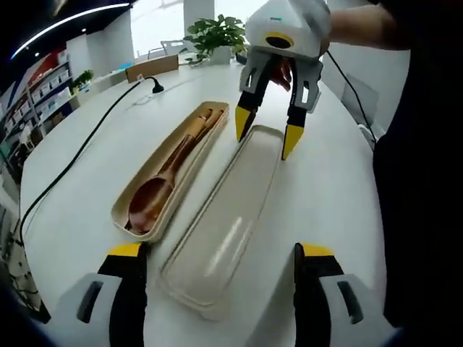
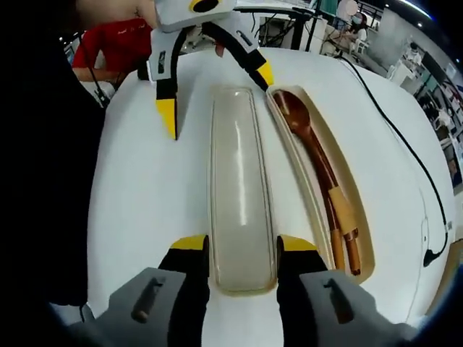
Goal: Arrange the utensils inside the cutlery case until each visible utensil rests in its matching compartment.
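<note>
Utensils (image 2: 318, 159) lie inside case (image 2: 365, 238); I hold both grippers (image 1: 217, 282) (image 2: 242, 253) open straddling the lid (image 2: 242, 210) ends, closure apparently next.

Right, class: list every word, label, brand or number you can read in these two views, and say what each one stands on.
None can be read.
Cutlery case: no print on it.
Case lid: plain, no print.
Wooden spoon: no marking.
Right gripper and left gripper: no lettering on the shells.
Shelves in the background of the left gripper view: any labels too small and blurred to read.
</note>
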A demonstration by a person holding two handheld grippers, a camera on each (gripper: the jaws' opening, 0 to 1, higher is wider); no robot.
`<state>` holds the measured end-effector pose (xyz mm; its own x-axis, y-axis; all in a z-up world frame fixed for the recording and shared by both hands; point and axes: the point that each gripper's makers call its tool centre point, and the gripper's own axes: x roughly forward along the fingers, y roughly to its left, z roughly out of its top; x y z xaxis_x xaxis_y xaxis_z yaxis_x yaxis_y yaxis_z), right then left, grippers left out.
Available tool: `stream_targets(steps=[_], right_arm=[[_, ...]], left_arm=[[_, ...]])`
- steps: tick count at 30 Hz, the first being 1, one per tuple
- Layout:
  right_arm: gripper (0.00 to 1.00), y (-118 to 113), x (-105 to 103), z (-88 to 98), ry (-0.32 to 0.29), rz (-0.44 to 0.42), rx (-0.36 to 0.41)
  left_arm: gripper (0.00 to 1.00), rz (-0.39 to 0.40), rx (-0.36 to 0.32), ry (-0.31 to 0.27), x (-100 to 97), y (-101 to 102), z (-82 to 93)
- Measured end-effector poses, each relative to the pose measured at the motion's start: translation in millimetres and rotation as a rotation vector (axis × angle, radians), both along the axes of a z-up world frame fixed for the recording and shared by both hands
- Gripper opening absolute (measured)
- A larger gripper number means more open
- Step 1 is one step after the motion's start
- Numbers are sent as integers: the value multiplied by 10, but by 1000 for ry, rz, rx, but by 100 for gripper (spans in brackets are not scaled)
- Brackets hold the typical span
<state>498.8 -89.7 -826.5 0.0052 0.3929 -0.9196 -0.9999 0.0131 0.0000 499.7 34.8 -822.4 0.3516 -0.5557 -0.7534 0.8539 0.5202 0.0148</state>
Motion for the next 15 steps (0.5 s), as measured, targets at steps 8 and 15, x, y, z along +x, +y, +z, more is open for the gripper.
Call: stream_targets(steps=[8,15], right_arm=[[34,30,-67,12,4,82,-26],[34,31,-63,26,6,73,-32]], left_arm=[[75,-32,12,5,-96,-25,20],[68,-44,36,20,-165,-23,21]])
